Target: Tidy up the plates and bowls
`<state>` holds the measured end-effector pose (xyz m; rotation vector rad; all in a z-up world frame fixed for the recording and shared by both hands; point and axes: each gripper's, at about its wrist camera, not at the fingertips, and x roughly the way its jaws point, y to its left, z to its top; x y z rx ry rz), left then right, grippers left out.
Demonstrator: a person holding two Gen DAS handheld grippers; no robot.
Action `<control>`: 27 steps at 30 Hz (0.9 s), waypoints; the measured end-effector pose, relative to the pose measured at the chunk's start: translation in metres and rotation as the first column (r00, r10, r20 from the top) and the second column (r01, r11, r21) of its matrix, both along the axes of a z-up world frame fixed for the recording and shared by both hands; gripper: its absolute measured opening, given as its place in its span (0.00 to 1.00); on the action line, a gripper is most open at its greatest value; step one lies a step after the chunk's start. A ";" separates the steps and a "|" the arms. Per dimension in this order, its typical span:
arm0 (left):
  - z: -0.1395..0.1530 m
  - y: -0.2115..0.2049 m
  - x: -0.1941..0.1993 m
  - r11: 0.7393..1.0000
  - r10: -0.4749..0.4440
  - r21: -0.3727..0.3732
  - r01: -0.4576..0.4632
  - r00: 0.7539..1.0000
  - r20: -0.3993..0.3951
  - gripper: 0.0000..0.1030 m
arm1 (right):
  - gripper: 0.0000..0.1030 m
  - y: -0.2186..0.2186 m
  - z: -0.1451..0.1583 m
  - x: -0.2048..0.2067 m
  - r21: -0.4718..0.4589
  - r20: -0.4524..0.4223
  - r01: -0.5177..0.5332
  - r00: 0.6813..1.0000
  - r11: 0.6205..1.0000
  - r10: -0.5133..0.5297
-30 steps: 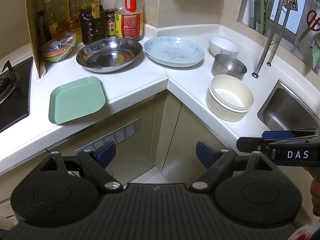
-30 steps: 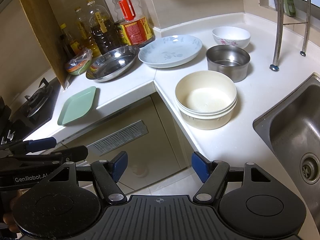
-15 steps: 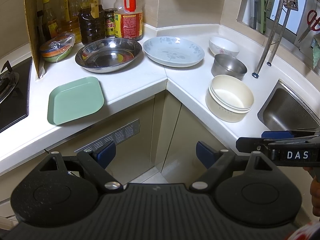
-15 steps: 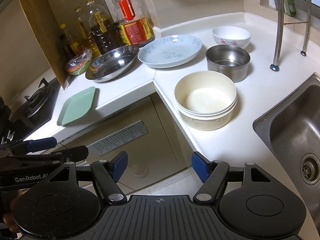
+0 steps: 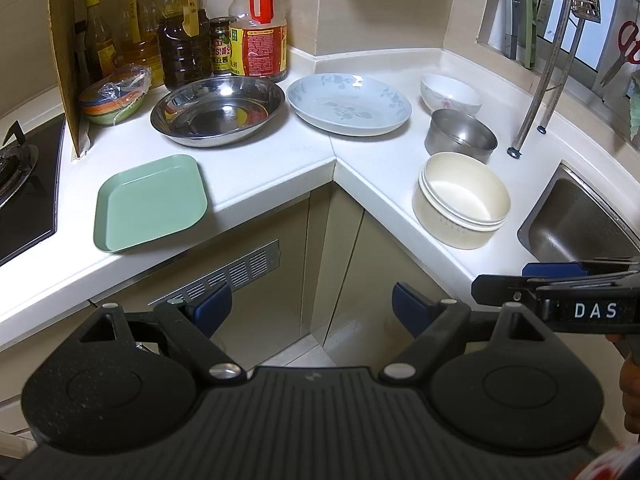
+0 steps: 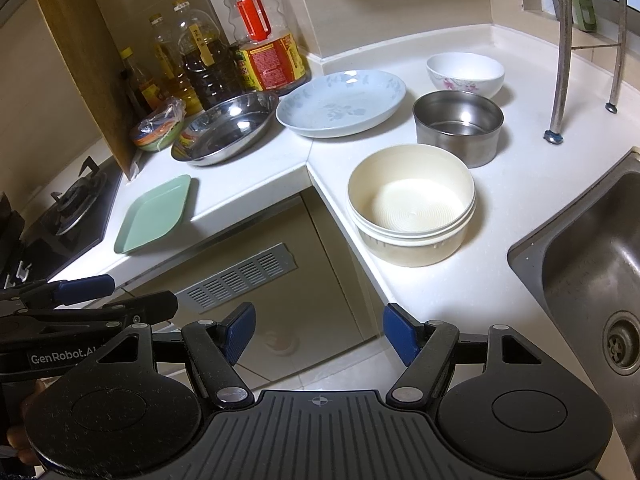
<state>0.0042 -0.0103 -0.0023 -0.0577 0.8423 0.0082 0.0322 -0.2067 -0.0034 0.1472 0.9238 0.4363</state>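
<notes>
On the white corner counter lie a green square plate (image 5: 150, 202) (image 6: 154, 214), a steel pan-like plate (image 5: 218, 110) (image 6: 226, 128), a pale blue flowered plate (image 5: 348, 104) (image 6: 340, 104), a white flowered bowl (image 5: 450, 94) (image 6: 464, 74), a steel bowl (image 5: 460, 138) (image 6: 458, 126) and a cream bowl stack (image 5: 462, 200) (image 6: 412, 204). My left gripper (image 5: 310, 308) is open and empty, held in front of the counter below the corner. My right gripper (image 6: 318, 334) is open and empty, low in front of the cream bowls.
Oil and sauce bottles (image 5: 188, 40) stand at the back wall beside a cardboard panel (image 5: 66, 56). A wrapped stack of colored bowls (image 5: 114, 98) sits by it. A gas stove (image 5: 16, 184) is at left, a steel sink (image 6: 592, 264) at right, rack legs (image 6: 560, 48) behind.
The left view has drifted slightly left and closer; both grippers stay open and nothing on the counter has moved.
</notes>
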 end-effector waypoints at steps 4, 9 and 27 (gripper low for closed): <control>0.001 0.002 0.004 1.000 0.008 0.000 -0.008 1.000 -0.001 0.83 | 0.69 -0.001 -0.002 0.003 0.008 -0.001 -0.004 1.000 1.000 0.004; 0.004 0.006 0.008 1.000 0.027 -0.007 -0.027 1.000 0.003 0.83 | 0.69 -0.001 0.001 0.012 0.021 0.017 -0.017 1.000 1.000 0.016; 0.019 0.076 0.062 0.978 0.206 0.015 -0.206 0.978 0.027 0.83 | 0.68 0.043 0.014 0.081 0.123 0.112 -0.118 0.988 0.985 0.104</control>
